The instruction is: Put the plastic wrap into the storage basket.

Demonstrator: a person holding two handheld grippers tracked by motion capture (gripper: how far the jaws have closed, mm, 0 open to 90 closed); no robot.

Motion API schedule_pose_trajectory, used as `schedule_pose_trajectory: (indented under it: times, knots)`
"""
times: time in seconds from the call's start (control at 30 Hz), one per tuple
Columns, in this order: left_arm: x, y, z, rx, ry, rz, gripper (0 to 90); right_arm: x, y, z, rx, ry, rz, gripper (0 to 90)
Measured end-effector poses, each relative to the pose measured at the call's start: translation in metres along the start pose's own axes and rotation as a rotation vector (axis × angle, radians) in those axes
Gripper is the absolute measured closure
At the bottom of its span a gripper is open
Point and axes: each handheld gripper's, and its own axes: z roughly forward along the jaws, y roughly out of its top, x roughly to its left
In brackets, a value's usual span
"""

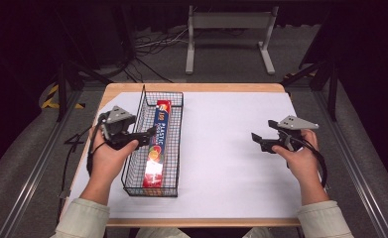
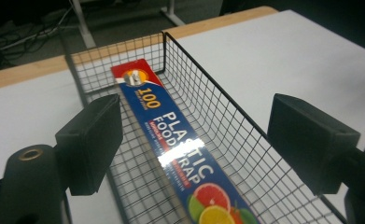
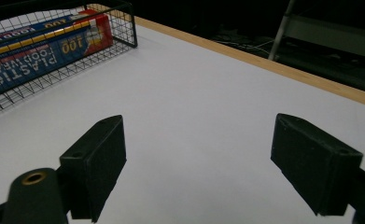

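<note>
While one box [image 1: 157, 144] fills one basket [image 1: 133, 148], two hand-held grippers hover.

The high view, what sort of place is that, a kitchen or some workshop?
Most likely a recording lab, not a kitchen. The white-covered table stands between metal rails amid dark surroundings, loose cables lie on the floor behind it, and the person's hands hold camera-bearing grippers beside a wire basket.

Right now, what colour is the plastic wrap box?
Mainly blue with red ends, clearest in the left gripper view: plastic wrap box.
</note>
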Motion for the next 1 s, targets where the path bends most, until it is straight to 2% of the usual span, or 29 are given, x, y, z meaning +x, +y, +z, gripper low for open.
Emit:
schedule_pose_trajectory:
  times: [0.1,0.23,0.27,0.3,0.37,0.47,0.53,0.63,0.67,0.7,0.77,0.83,1.0]
  knots:
    - [0.013,-0.007,-0.017,-0.037,-0.004,0.007,18.8,-0.005,-0.007,-0.007,0.006,-0.012,0.01,17.8]
    - [0.033,-0.02,-0.029,-0.033,-0.006,0.014,18.9,-0.01,-0.014,-0.014,0.008,-0.026,0.019,17.8]
    - [0.033,-0.02,-0.029,-0.033,-0.006,0.014,19.1,-0.012,-0.015,-0.015,0.006,-0.026,0.024,17.8]
    - [0.045,-0.027,-0.032,-0.015,-0.01,0.017,19.0,-0.013,-0.016,-0.017,0.003,-0.03,0.029,17.8]
    - [0.049,-0.03,-0.032,-0.007,-0.005,0.02,17.3,-0.014,-0.017,-0.018,0.002,-0.03,0.029,17.8]
    - [0.065,-0.044,-0.033,-0.026,-0.001,-0.004,17.3,-0.016,-0.017,-0.02,-0.006,-0.036,0.038,17.8]
    - [0.071,-0.052,-0.032,-0.036,0.021,-0.03,17.0,-0.018,-0.018,-0.021,-0.008,-0.038,0.043,17.8]
    - [0.076,-0.062,-0.029,-0.061,0.02,-0.073,16.6,-0.019,-0.018,-0.02,-0.007,-0.04,0.048,17.8]
    - [0.077,-0.064,-0.028,-0.059,0.025,-0.077,16.7,-0.019,-0.018,-0.02,-0.006,-0.04,0.047,17.8]
    - [0.078,-0.064,-0.027,-0.052,0.037,-0.075,16.7,-0.019,-0.018,-0.02,-0.006,-0.038,0.045,17.8]
    - [0.078,-0.065,-0.027,-0.06,0.036,-0.072,16.4,-0.018,-0.018,-0.019,-0.007,-0.035,0.042,17.8]
    - [0.078,-0.067,-0.026,-0.047,0.039,-0.065,16.4,-0.018,-0.018,-0.02,-0.007,-0.036,0.042,17.8]
    - [0.078,-0.069,-0.024,-0.042,0.043,-0.076,16.3,-0.02,-0.019,-0.02,-0.005,-0.034,0.047,17.7]
